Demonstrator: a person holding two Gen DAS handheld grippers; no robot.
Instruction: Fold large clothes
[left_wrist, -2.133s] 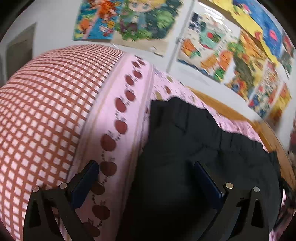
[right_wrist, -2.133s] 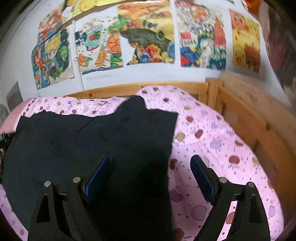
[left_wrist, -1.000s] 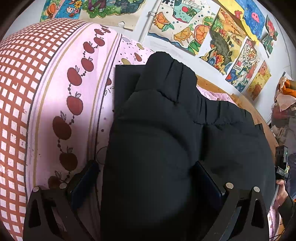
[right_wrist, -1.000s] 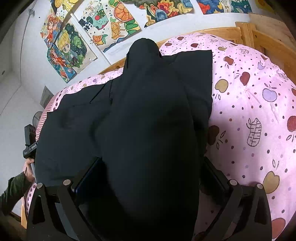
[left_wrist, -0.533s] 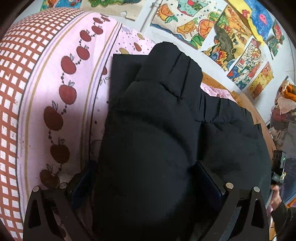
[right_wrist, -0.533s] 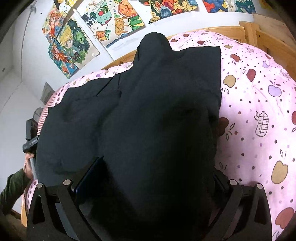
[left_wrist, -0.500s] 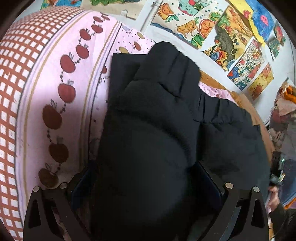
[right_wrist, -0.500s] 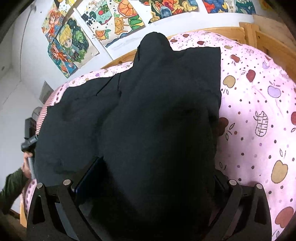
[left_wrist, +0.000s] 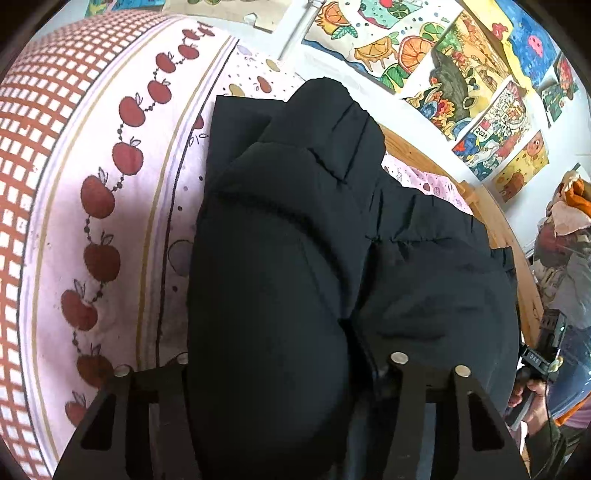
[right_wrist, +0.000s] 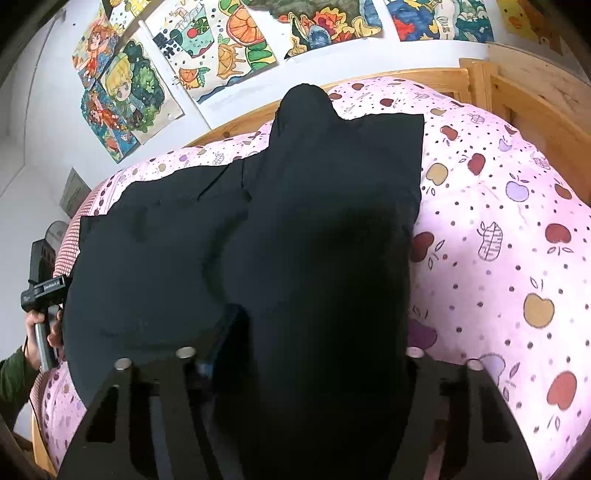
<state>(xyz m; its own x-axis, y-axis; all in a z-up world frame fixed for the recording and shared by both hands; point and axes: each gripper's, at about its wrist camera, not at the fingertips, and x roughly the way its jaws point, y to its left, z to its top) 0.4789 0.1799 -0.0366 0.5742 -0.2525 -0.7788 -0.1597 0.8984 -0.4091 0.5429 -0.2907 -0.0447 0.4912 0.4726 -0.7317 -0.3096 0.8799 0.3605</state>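
Observation:
A large black garment (left_wrist: 280, 229) lies across a bed with a pink apple-print sheet (left_wrist: 122, 192). My left gripper (left_wrist: 271, 373) is shut on a bunched fold of the black garment, which bulges up between its jaws and hides the fingertips. In the right wrist view the same black garment (right_wrist: 295, 229) spreads leftward over the sheet (right_wrist: 498, 229). My right gripper (right_wrist: 306, 362) is shut on another bunched fold of it, raised off the bed. Each gripper shows at the far side of the other's view: the right one (left_wrist: 539, 362), the left one (right_wrist: 44, 288).
A red-and-white checked cover (left_wrist: 33, 122) lies at the bed's left end. A wooden bed frame (right_wrist: 524, 85) runs along the back and right. Colourful posters (right_wrist: 207, 48) hang on the white wall behind. Piled clothes (left_wrist: 565, 236) sit at the far right.
Both grippers have closed on bunched folds of the black garment; their jaws stood wide open half a second ago. The fabric now bulges higher between them.

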